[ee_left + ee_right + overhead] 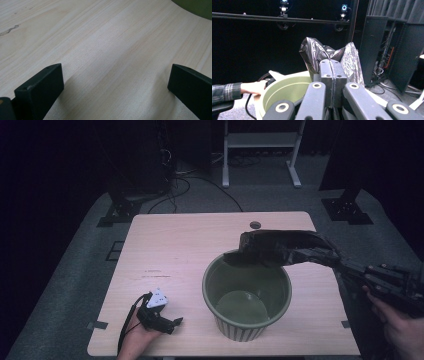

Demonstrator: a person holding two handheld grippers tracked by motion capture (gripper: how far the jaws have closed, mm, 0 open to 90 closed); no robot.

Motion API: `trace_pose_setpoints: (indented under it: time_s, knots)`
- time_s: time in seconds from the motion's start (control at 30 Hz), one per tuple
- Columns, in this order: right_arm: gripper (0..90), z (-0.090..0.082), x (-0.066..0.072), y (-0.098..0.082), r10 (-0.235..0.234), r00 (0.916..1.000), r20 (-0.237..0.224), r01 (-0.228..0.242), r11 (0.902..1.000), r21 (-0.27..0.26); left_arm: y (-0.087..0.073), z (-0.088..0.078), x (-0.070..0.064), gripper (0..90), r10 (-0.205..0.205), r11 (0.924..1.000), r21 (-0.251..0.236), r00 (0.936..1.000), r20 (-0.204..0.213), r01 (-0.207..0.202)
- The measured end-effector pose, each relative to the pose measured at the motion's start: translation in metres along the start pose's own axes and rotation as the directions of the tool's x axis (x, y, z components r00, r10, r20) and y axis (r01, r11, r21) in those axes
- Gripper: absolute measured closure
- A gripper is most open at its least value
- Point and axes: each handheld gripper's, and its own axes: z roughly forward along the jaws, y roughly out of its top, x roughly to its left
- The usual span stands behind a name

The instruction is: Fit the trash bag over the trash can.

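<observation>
Black crinkled plastic bag (272, 247) over round green ribbed bucket (247, 292) rim, pinched in my right claw (333, 71) | left claw (115, 85) gapes empty beside bucket on wooden table (185, 250)

The table (175, 250) is viewed from above, dimly. The left gripper view is held close over the wood, apparently skimming it. The green bucket (247, 296) is shared with the level right gripper view.

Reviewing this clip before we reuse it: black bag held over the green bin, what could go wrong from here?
1. The right claw pinches only a fold of the black plastic bag; thin film could slip or tear.
2. The bag is still bunched, so it may catch on the green bin rim instead of opening inside.
3. The left claw rests open on the table, away from the bin, so a tug might shift it.
</observation>
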Motion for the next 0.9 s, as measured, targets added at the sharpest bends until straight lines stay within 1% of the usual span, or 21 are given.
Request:
trace_pose_setpoints:
  time_s: [0.2,0.37,0.5,0.53,0.57,0.73,0.9]
  knots:
    - [89.8,0.021,-0.007,-0.020,0.037,0.9989,-0.028,-0.036,0.9991,0.020,0.000,0.000,0.000,0.0,0.001,1.0000,0.001,1.0000,0.000,-0.001]
    - [89.7,0.040,-0.011,-0.032,0.059,0.9971,-0.048,-0.057,0.9976,0.040,0.000,0.000,0.000,0.0,0.002,1.0000,0.001,1.0000,0.001,-0.002]
    - [89.6,0.054,-0.014,-0.037,0.070,0.9953,-0.066,-0.067,0.9963,0.054,0.000,0.000,0.000,0.0,0.002,1.0000,0.001,1.0000,0.002,-0.002]
    - [89.6,0.054,-0.014,-0.037,0.070,0.9953,-0.066,-0.067,0.9963,0.054,0.000,0.000,0.000,0.0,0.002,1.0000,0.001,1.0000,0.002,-0.002]
    - [89.6,0.059,-0.014,-0.039,0.075,0.9945,-0.073,-0.071,0.9955,0.062,0.000,0.000,0.000,0.0,0.003,1.0000,0.001,1.0000,0.001,-0.003]
    - [89.6,0.070,-0.016,-0.043,0.082,0.9934,-0.080,-0.075,0.9938,0.082,0.000,0.000,0.000,0.0,0.002,1.0000,0.001,1.0000,0.001,-0.002]
    - [89.5,0.079,-0.015,-0.047,0.092,0.9908,-0.100,-0.081,0.9914,0.103,0.000,0.000,0.000,0.0,0.003,1.0000,0.001,1.0000,0.001,-0.003]
